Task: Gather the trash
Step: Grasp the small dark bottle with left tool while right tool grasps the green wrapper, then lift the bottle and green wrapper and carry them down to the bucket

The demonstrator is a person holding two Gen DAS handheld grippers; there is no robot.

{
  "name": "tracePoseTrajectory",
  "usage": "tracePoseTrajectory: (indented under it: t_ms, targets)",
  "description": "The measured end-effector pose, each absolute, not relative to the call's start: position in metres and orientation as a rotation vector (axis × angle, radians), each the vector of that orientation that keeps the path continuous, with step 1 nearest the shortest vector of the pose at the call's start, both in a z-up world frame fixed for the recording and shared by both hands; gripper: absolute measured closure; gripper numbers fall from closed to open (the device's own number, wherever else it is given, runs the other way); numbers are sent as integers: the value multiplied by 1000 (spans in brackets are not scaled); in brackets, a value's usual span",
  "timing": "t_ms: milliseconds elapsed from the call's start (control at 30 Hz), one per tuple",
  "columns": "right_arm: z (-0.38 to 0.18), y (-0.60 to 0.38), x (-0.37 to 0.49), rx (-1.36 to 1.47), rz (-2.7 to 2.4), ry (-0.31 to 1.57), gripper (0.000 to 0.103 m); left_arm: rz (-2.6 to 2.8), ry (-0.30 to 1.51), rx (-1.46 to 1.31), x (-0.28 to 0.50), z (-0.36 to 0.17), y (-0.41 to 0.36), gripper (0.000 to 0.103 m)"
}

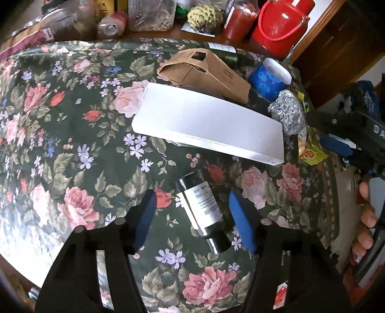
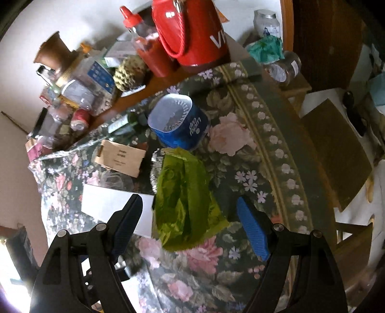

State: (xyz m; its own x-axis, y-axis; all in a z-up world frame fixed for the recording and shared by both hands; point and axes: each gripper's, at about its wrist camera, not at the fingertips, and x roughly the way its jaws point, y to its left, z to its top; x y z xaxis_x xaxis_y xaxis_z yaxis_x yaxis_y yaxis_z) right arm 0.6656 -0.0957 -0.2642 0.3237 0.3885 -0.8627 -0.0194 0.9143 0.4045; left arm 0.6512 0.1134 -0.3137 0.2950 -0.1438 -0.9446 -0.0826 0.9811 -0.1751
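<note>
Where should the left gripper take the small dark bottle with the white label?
Across the labelled middle of the small dark bottle, from straight above. It lies on its side on the floral cloth, between the left gripper fingers, whose open jaws already straddle its round body.

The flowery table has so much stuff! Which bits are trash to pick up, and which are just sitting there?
Probably trash:
dark bottle
green wrapper
foil ball
brown paper carrier
white box
blue cup

Just sitting there:
red tin
sauce bottle
glass jar

A home: floral tablecloth (image 1: 72, 144), food jars (image 1: 151, 14), wooden cabinet (image 2: 327, 41).
</note>
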Motion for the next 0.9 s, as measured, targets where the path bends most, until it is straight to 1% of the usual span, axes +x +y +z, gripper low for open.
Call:
tracePoseTrajectory:
  t_ms: [33, 100, 167, 233, 333, 400, 433, 467, 567, 667, 767, 833, 900]
  targets:
    - [-266, -95, 667, 342, 272, 1220, 34, -44, 1276, -204, 652, -315, 113, 47]
    - [-270, -95, 668, 330, 277, 1233, 39, -47, 1285, -205, 652, -319, 111, 53]
    - [-274, -97, 668, 323, 290, 1247, 42, -48, 1293, -213, 653, -322, 109, 55]
    - [-277, -96, 667, 314, 313, 1263, 47, -52, 1291, -210, 652, -324, 105, 55]
    - [-280, -99, 664, 285, 326, 1273, 50, -51, 1291, -196, 657, -327, 100, 55]
    - [-282, -101, 662, 273, 329, 1275, 51, -46, 1288, -189, 661, -329, 96, 59]
    - [-283, -102, 661, 267, 326, 1275, 54, -40, 1286, -181, 661, -330, 94, 61]
    - [-285, -104, 661, 259, 322, 1279, 55, -39, 1285, -177, 664, -330, 94, 62]
    - [-292, -106, 663, 251, 319, 1282, 55, -28, 1279, -167, 668, -329, 92, 68]
    - [-293, -104, 665, 235, 309, 1271, 56, -26, 1279, -168, 669, -328, 92, 71]
    - [-294, -99, 667, 173, 293, 1258, 68, -29, 1278, -184, 668, -325, 94, 73]
    - [-294, -99, 669, 145, 287, 1251, 80, -28, 1271, -191, 667, -323, 97, 74]
    - [-295, -102, 670, 153, 290, 1253, 83, -23, 1254, -186, 662, -317, 102, 75]
